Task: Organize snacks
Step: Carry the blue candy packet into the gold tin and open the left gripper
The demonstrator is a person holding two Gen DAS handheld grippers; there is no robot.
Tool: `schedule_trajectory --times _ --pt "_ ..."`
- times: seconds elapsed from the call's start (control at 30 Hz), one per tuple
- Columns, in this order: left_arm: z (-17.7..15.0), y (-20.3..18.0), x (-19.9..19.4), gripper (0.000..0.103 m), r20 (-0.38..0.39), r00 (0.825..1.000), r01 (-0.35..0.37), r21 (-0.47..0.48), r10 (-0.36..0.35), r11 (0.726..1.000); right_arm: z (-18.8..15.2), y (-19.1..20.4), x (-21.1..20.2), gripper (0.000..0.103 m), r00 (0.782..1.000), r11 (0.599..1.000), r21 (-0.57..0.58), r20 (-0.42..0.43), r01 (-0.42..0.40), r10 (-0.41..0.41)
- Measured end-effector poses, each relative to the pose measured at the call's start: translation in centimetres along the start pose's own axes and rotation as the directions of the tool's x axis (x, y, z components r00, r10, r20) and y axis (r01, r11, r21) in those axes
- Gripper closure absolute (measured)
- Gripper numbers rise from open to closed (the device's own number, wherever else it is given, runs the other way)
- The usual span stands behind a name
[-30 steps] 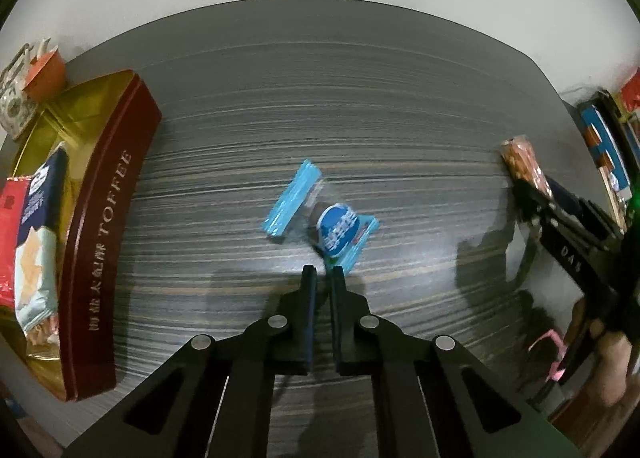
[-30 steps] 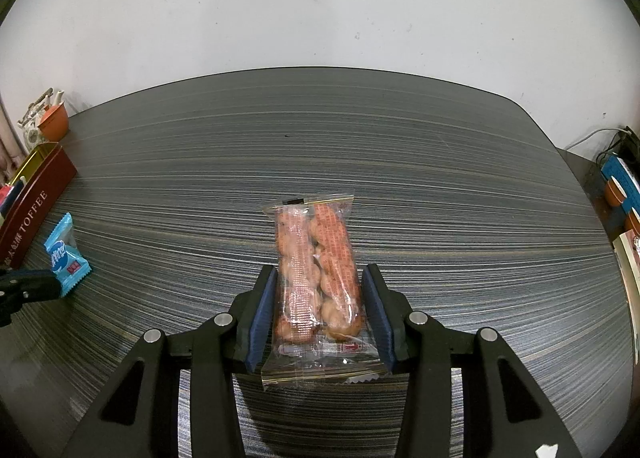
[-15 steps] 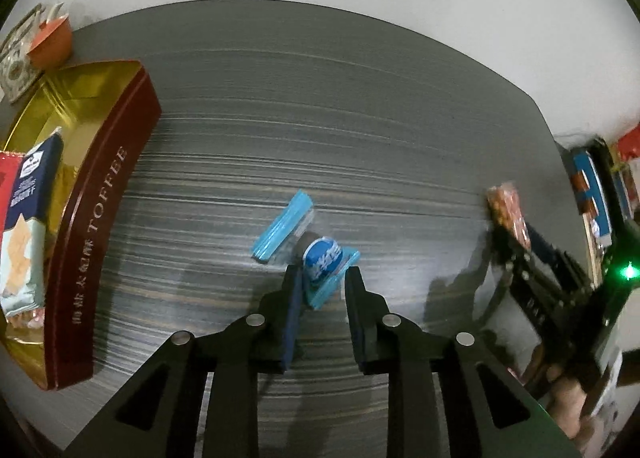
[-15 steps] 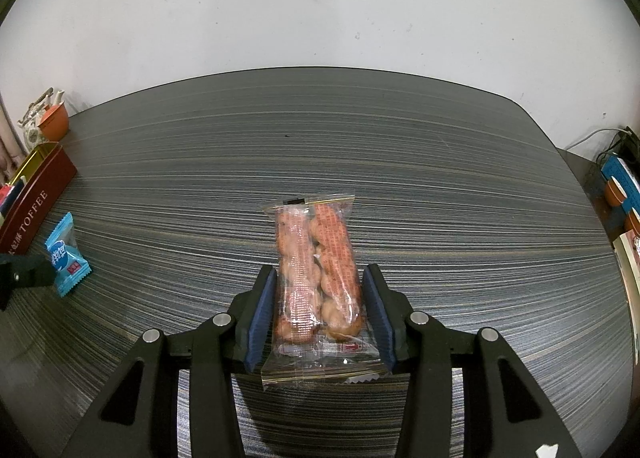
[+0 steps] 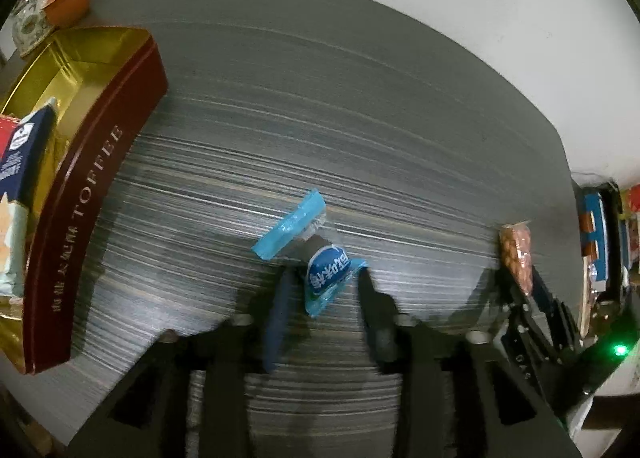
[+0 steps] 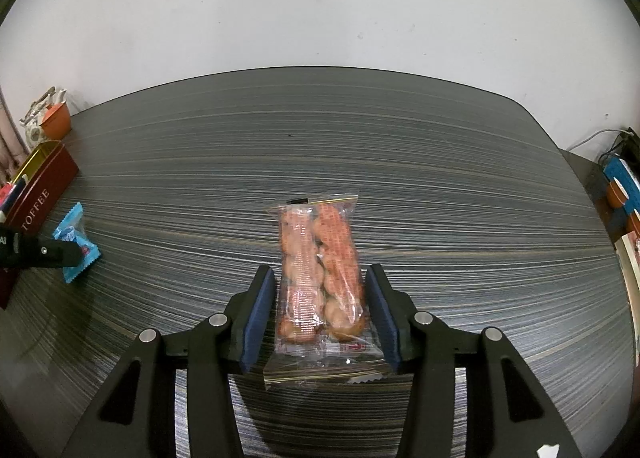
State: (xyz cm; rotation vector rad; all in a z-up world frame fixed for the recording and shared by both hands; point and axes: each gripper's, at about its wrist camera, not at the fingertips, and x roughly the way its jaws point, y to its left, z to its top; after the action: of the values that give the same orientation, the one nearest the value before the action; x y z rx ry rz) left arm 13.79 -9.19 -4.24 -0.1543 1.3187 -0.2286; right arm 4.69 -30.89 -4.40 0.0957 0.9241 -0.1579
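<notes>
Half the blue candy (image 5: 328, 272) blurred, apparently between left claw (image 5: 324, 290) pads.

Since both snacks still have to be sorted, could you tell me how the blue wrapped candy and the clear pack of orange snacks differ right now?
The blue candy is small, with opaque printed wrap and twisted ends; the clear snack pack is longer and see-through, showing two rows of orange pieces. The candy lies askew between the left gripper fingers, whose jaws have just been opening; the pack lies lengthwise between the right gripper fingers. Both rest on the striped table, ungripped, outside the toffee tin.
</notes>
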Motion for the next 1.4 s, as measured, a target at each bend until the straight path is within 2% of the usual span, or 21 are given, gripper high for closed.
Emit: schedule_trajectory --times 0.03,0.13,0.53,0.57,0.63,0.73,1.4 --pt "0.0 0.1 -0.4 0.042 0.012 1.000 -0.007 -0.011 0.007 1.000 0.0 0.0 0.0 0.057 1.000 1.000 0.000 0.000 0.000 0.000" --pt "0.5 0.1 -1.0 0.041 0.030 1.000 -0.005 -0.020 0.006 1.000 0.0 0.0 -0.1 0.055 1.000 1.000 -0.003 -0.001 -0.003 0.003" --pt "2.1 0.3 1.2 0.042 -0.014 0.999 -0.030 -0.104 0.028 0.994 -0.1 0.2 -0.3 0.054 1.000 1.000 -0.005 -0.002 -0.002 0.002" --pt "2.1 0.1 1.2 0.043 -0.013 1.000 -0.029 -0.102 0.027 0.994 -0.1 0.2 -0.3 0.054 1.000 1.000 -0.004 -0.002 -0.002 0.002" --pt "2.4 -0.3 1.5 0.056 -0.010 1.000 -0.028 -0.091 0.027 0.995 -0.1 0.2 -0.3 0.054 1.000 1.000 -0.004 -0.002 -0.002 0.002" --pt "2.5 -1.0 1.9 0.060 -0.010 1.000 -0.029 -0.075 0.028 0.997 -0.1 0.2 -0.3 0.054 1.000 1.000 -0.004 -0.002 -0.002 0.002" --pt "1.1 0.2 -0.4 0.062 0.035 0.999 -0.040 0.043 0.039 0.998 -0.1 0.2 -0.3 0.054 1.000 1.000 -0.003 -0.002 0.000 0.000"
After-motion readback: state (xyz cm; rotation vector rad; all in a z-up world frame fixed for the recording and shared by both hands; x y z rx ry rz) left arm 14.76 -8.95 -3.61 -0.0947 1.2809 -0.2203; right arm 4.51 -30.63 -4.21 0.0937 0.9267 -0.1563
